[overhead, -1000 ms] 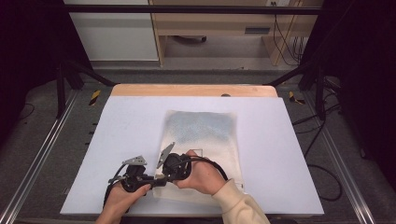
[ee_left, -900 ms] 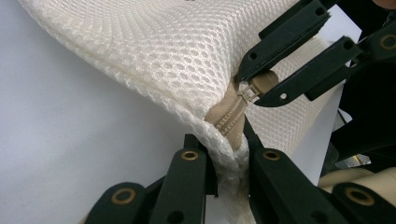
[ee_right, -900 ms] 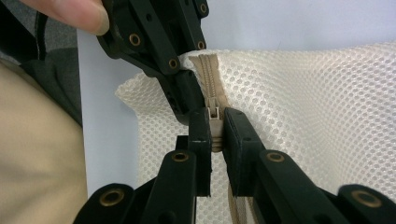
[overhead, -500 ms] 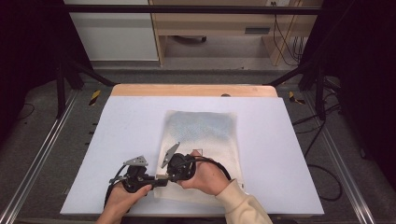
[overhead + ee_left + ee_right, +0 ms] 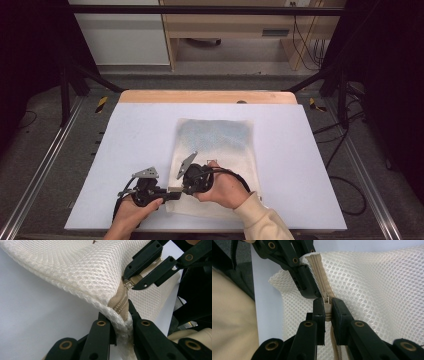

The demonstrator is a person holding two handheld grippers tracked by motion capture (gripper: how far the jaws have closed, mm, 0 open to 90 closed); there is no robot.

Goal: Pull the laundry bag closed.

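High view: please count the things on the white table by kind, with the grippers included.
Mesh bag with zipper: 1
Grippers, left gripper and right gripper, each shut on the bag's near corner: 2
Total: 3

A white worktop [image 5: 135, 135] with a wooden far edge carries a cream mesh bag [image 5: 215, 145], lying flat near its middle.
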